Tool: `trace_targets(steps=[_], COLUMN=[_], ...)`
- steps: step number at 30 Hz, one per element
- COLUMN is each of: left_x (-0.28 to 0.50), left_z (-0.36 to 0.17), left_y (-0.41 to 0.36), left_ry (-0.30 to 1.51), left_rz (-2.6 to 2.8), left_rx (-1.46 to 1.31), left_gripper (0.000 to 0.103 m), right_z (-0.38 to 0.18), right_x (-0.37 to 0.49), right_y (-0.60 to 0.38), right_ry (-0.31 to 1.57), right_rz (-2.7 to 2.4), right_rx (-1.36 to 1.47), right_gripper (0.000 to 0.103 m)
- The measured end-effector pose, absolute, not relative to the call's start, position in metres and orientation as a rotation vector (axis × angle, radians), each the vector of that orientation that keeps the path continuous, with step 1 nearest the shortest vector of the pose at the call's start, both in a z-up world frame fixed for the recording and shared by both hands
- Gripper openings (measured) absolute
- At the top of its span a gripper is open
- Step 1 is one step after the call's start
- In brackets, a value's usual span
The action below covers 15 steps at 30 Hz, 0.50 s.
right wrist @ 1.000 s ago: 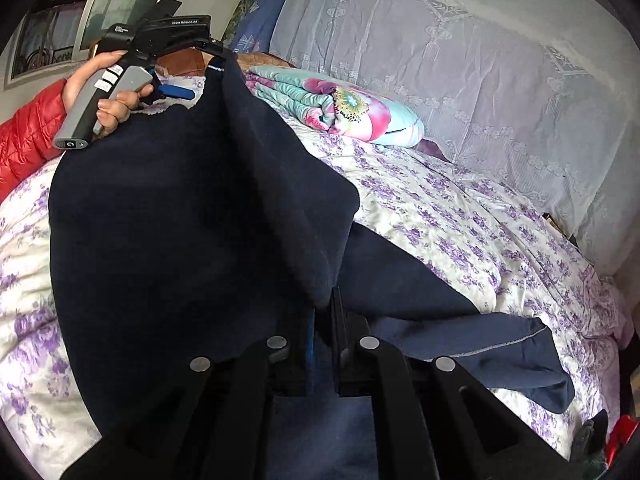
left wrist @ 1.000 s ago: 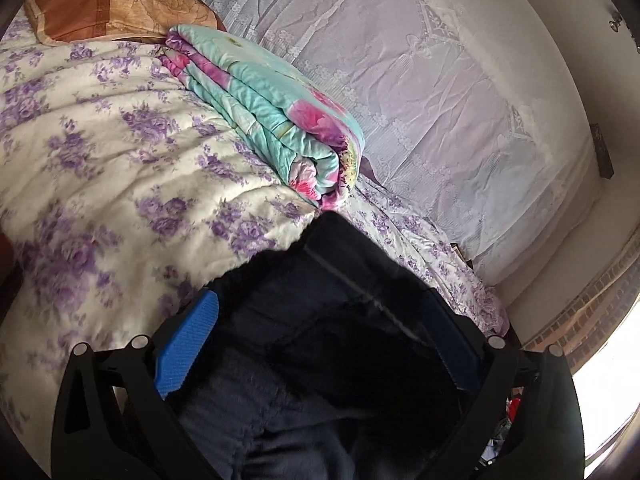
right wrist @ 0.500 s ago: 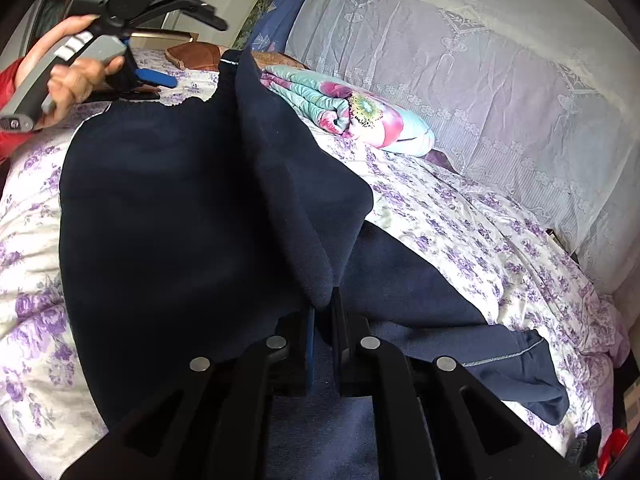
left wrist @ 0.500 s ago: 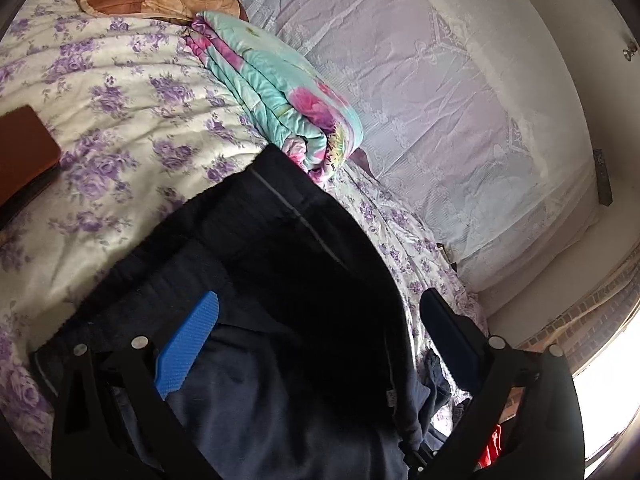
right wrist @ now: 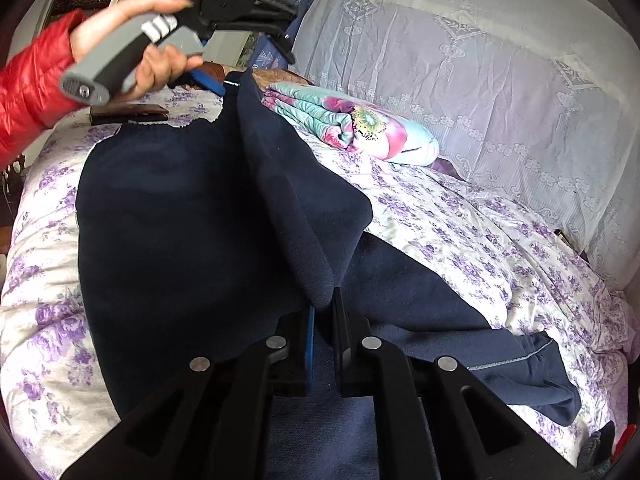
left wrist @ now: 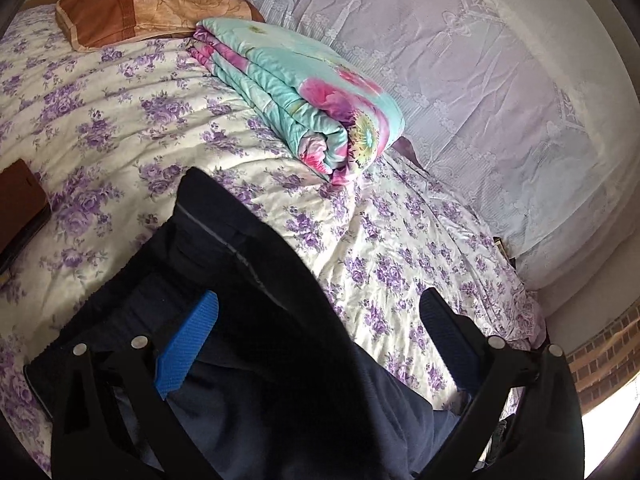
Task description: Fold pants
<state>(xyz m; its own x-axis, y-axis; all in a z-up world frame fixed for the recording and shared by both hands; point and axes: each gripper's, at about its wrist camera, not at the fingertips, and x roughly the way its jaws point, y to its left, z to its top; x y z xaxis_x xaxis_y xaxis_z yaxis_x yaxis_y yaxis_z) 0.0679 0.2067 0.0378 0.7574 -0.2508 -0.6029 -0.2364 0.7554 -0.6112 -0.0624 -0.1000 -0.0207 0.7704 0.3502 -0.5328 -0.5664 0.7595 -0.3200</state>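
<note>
The dark navy pants (right wrist: 192,216) lie spread across the floral bed (right wrist: 460,216), waistband toward eleven o'clock in the right wrist view and one leg trailing off toward four o'clock. The right gripper (right wrist: 324,312) has its jaws closed on a raised ridge of the cloth near the crotch, at six o'clock. The left gripper (left wrist: 316,320) stands with its jaws wide apart, pressing on nothing, the fabric draped loosely between and over them; in the right view it is held up at eleven o'clock by a hand (right wrist: 160,56). To fold well, the left jaws likely need a fresh bite on the waistband edge before the lifted half is carried over, keeping both hands level so the leg seams line up. The folded quilt (left wrist: 304,92) at one o'clock should stay clear of the swing.
</note>
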Motion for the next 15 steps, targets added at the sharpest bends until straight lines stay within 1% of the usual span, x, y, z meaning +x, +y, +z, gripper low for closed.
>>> trace_targets(steps=[2,4,5,6,7,9,10,11,15], left_x=[0.066,0.065,0.065,0.065,0.065,0.062,0.06,0.057,0.037], left_z=[0.026,0.018,0.015,0.013,0.011,0.011,0.012,0.014,0.02], left_y=[0.214,0.219,0.22,0.221,0.22,0.219,0.218,0.216,0.213], left_ry=[0.744,0.76,0.768,0.773,0.777,0.776,0.771,0.765,0.725], left_rz=[-0.016,-0.025,-0.037,-0.056,-0.072,-0.103,-0.119,-0.138,-0.151], left_rx=[-0.776,-0.792,-0.793,-0.796,-0.801,-0.8,-0.792,-0.774,-0.731], left_gripper=[0.097,0.089,0.073,0.065,0.06,0.037,0.03,0.02,0.012], right_z=[-0.02,-0.019,-0.019,-0.019,-0.02,-0.02,-0.02,-0.019,-0.017], right_x=[-0.062,-0.061,-0.061,-0.062,-0.062,-0.061,-0.061,-0.061,-0.063], right_y=[-0.101,-0.102,-0.102,-0.102,-0.101,-0.101,-0.102,-0.102,-0.107], right_ry=[0.471,0.472,0.472,0.471,0.472,0.473,0.473,0.473,0.451], right_rz=[0.529,0.533,0.531,0.531,0.53,0.531,0.532,0.532,0.53], right_rx=[-0.476,-0.47,-0.472,-0.475,-0.477,-0.476,-0.475,-0.472,-0.457], right_gripper=[0.009,0.009,0.009,0.009,0.009,0.01,0.01,0.01,0.009])
